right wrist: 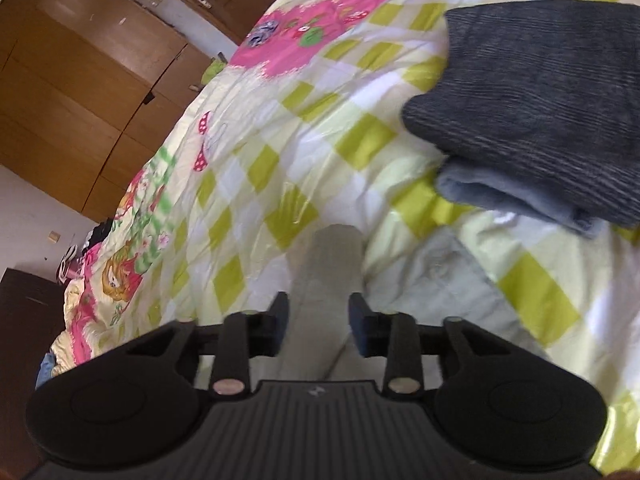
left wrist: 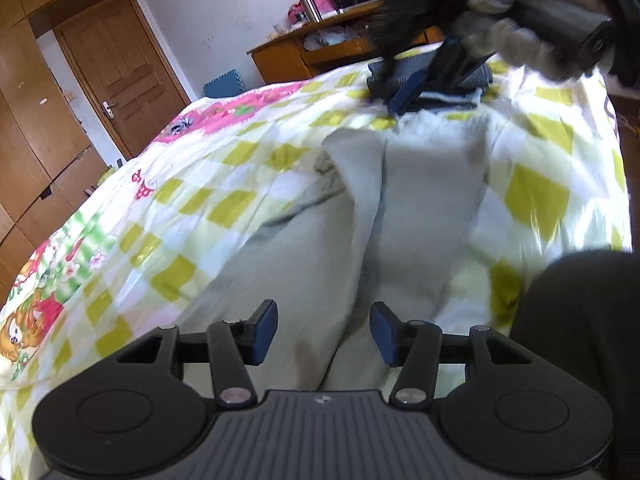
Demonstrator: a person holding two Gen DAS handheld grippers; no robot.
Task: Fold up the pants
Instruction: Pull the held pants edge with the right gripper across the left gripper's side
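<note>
Pale grey-green pants (left wrist: 400, 208) lie lengthwise on the bed, legs side by side. My left gripper (left wrist: 324, 334) is open just above the near end of the pants, nothing between its pads. My right gripper (right wrist: 319, 326) is open over the far end; a strip of the pants (right wrist: 332, 264) runs between its pads, not pinched. In the left wrist view the right gripper (left wrist: 416, 88) shows at the top, held by a gloved hand (left wrist: 516, 20), at the pants' far end.
The bed has a yellow-green checked quilt (left wrist: 192, 200) with pink cartoon prints. A stack of folded dark grey clothes (right wrist: 552, 112) lies beyond the pants; it also shows in the left wrist view (left wrist: 472, 80). A wooden desk (left wrist: 320, 52), door (left wrist: 120, 72) and wardrobes stand behind.
</note>
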